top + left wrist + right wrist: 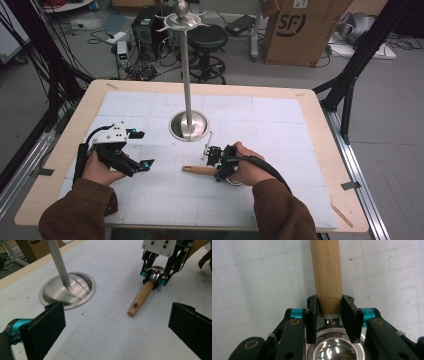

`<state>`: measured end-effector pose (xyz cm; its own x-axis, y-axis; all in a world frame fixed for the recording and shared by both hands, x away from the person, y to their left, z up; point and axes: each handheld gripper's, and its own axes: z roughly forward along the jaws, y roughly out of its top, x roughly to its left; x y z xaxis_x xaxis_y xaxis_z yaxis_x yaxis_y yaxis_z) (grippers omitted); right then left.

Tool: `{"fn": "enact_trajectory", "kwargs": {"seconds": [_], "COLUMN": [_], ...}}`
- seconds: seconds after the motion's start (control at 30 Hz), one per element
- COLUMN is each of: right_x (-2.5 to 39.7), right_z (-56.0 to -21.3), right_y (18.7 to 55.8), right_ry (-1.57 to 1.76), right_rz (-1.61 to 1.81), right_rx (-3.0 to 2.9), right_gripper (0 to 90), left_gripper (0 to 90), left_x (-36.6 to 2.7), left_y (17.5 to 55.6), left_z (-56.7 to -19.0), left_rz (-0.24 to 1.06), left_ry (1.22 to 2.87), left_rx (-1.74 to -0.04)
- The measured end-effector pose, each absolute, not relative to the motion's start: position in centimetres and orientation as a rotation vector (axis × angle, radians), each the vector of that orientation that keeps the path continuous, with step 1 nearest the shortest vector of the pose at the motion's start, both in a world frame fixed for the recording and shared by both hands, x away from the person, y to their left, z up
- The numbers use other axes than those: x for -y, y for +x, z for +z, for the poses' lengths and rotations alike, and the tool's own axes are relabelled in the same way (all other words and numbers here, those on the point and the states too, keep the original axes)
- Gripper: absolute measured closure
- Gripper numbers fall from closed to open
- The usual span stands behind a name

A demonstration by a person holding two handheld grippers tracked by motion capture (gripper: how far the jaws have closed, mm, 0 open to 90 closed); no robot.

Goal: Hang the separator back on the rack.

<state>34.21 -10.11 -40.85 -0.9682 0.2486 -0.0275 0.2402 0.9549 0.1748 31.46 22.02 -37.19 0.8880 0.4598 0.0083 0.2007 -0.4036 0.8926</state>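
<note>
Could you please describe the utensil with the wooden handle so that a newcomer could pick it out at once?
Start at the tall metal stand rising from its round base mid-table. Just in front of it, on the white mat, lies a ladle whose handle is clamped by the right tongs. It is the one wooden thing there: a pale handle with a slot at its free end and a shiny steel bowl.

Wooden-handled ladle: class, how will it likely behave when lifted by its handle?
The ladle looks rigid. Its steel bowl probably makes it bowl-heavy, so it may pivot in the right gripper. Its smooth round handle might slip.
</note>
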Motion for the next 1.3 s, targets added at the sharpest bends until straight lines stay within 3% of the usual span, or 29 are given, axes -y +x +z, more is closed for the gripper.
{"fn": "enact_trajectory", "kwargs": {"seconds": [0.57, 1.3], "right_x": [9.9, 12.3], "right_z": [-40.8, -36.7], "right_y": [34.3, 34.3], "right_ry": [0.374, 0.43], "right_rz": [0.238, 0.631], "right_rx": [-3.061, -2.975], "right_gripper": [68.9, 69.1], "left_gripper": [1.6, 1.6], "left_x": [-22.0, -22.1], "left_y": [31.5, 31.4], "left_z": [-37.2, -37.1], "left_rz": [0.309, 0.313], "left_ry": [1.999, 1.992], "left_rx": [-0.481, -0.484]}}
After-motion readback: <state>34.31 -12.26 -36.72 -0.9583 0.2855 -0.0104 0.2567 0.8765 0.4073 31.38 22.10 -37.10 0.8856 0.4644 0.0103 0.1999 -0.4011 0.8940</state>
